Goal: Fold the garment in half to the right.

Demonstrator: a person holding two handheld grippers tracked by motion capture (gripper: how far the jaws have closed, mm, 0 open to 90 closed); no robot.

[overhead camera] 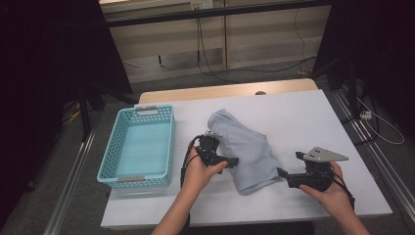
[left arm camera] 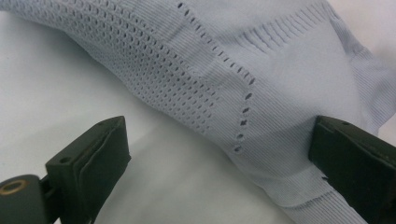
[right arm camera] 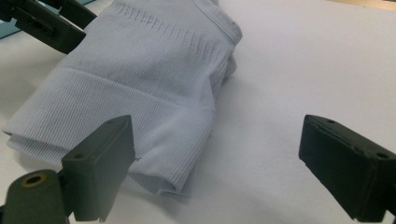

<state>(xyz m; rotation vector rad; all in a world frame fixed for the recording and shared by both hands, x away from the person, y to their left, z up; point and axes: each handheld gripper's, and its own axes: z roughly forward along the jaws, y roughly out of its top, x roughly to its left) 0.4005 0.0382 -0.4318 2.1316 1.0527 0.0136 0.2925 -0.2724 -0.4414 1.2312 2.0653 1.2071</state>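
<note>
A pale blue knitted garment (overhead camera: pixel 243 147) lies folded in the middle of the white table cover (overhead camera: pixel 303 117). My left gripper (overhead camera: pixel 227 156) sits at the garment's left edge, open. In the left gripper view (left arm camera: pixel 215 154) its jaws stand wide, one over bare table and the other against the ribbed hem of the garment (left arm camera: pixel 224 70). My right gripper (overhead camera: pixel 289 164) is open just right of the garment's near end. In the right gripper view (right arm camera: pixel 215 154) the folded garment (right arm camera: pixel 140 70) lies ahead and to the left, with the left gripper (right arm camera: pixel 46 23) beyond it.
A light blue perforated basket (overhead camera: pixel 110 156) stands on the left part of the table with nothing in it. Bare white surface lies to the right and behind the garment. Metal rails (overhead camera: pixel 73 186) run along the floor on both sides, and cables trail behind the table.
</note>
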